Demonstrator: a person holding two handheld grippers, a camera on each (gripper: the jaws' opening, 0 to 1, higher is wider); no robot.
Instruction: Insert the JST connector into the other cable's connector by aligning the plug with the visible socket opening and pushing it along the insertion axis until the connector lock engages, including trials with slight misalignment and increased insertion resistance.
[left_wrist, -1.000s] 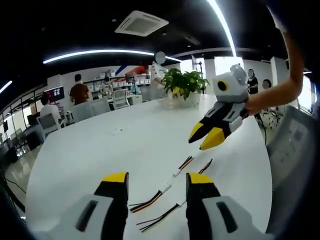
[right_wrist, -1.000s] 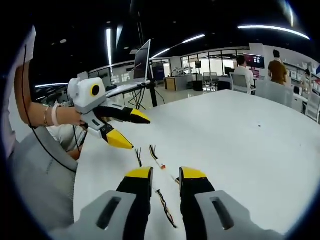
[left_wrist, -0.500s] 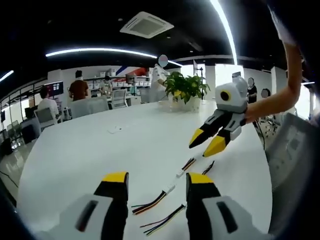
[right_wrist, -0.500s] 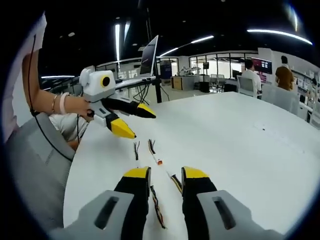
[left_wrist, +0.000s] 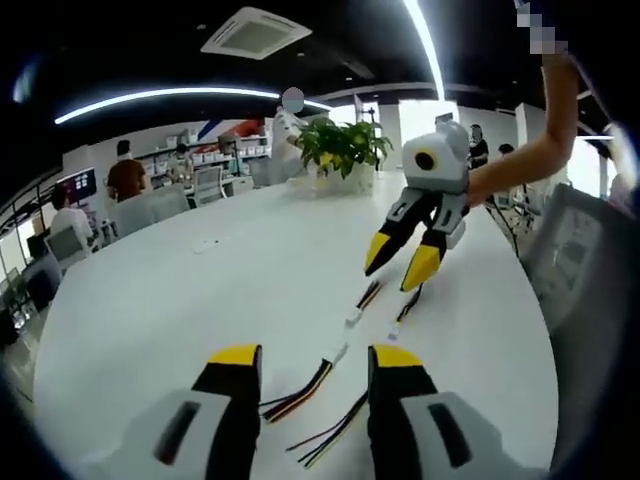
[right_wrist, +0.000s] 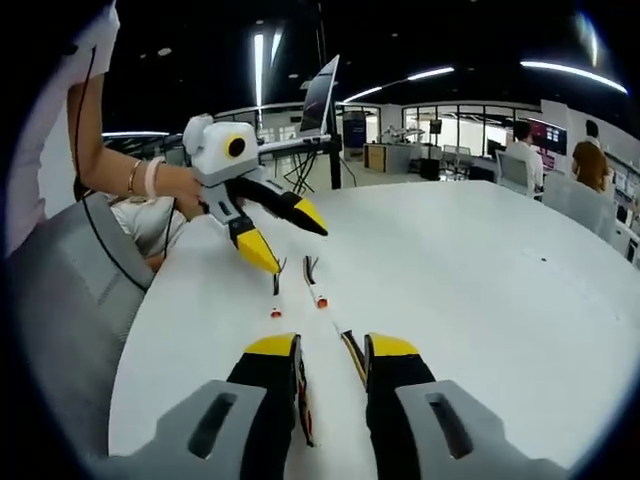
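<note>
Two short cables lie on a white table (left_wrist: 180, 300), roughly parallel and just beside each other, each with a small connector at one end and loose coloured wires at the other; in the left gripper view the first cable (left_wrist: 318, 372) runs from between the jaws up to its connector (left_wrist: 354, 316), and the second cable (left_wrist: 345, 425) lies to its right with its connector (left_wrist: 394, 334) further up; the two connectors are apart, not joined.

The left gripper (left_wrist: 308, 358) hangs above the wire ends with its jaws spread and nothing between them; the same gripper appears in the right gripper view (right_wrist: 285, 235), jaws parted above the far cable ends, held by a hand (right_wrist: 185, 190) with a bracelet.

The right gripper (right_wrist: 332, 345) has its jaws apart and empty, low over the table with the cables running beneath; in the left gripper view it (left_wrist: 398, 262) points down at the connectors, tips near them but not touching.

A potted plant (left_wrist: 340, 150) stands on the far edge of the table; people sit at desks beyond.
</note>
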